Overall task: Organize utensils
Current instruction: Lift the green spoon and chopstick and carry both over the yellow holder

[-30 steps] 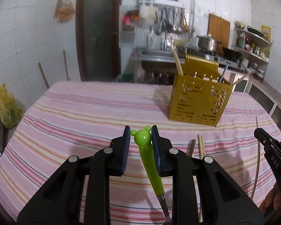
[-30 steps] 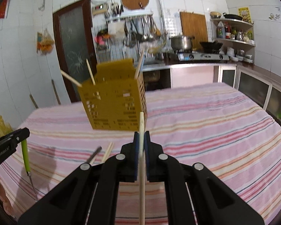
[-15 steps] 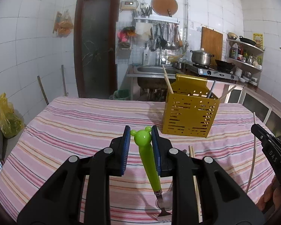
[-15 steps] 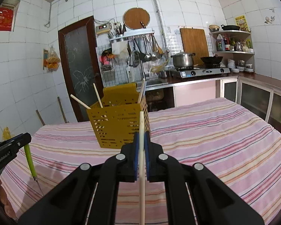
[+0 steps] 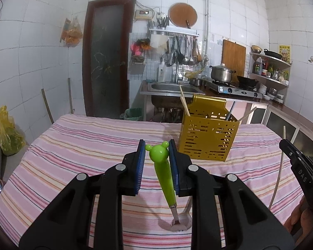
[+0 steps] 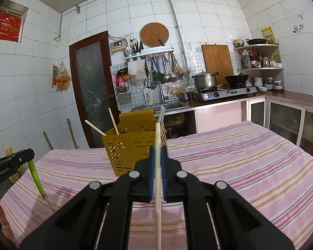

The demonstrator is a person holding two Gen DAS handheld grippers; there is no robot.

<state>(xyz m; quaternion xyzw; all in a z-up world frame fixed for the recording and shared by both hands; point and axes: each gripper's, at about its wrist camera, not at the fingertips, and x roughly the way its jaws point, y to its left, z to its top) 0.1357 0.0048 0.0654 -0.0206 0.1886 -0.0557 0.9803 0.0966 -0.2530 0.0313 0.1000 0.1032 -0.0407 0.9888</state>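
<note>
Green bear-headed fork (image 5: 164,175) pinched near its top between the left gripper (image 5: 156,162) pads, handle slanting down, tines hanging above the striped tablecloth (image 5: 83,145). Wooden chopstick (image 6: 158,166) clamped upright in the right gripper (image 6: 157,166), jaws together on it, raised over the cloth. Yellow perforated holder (image 5: 206,139) standing ahead on the table, well apart from both tools. Best done by bringing each piece over the holder's open top, keeping it near vertical, lowering the tip inside before easing the grip, 1 hand at a time to avoid tipping the light holder. Counted: 1 fork, 1 chopstick in hand, 1 holder, 2 chopsticks and 1 metal handle already standing inside, though others may be hidden.
</note>
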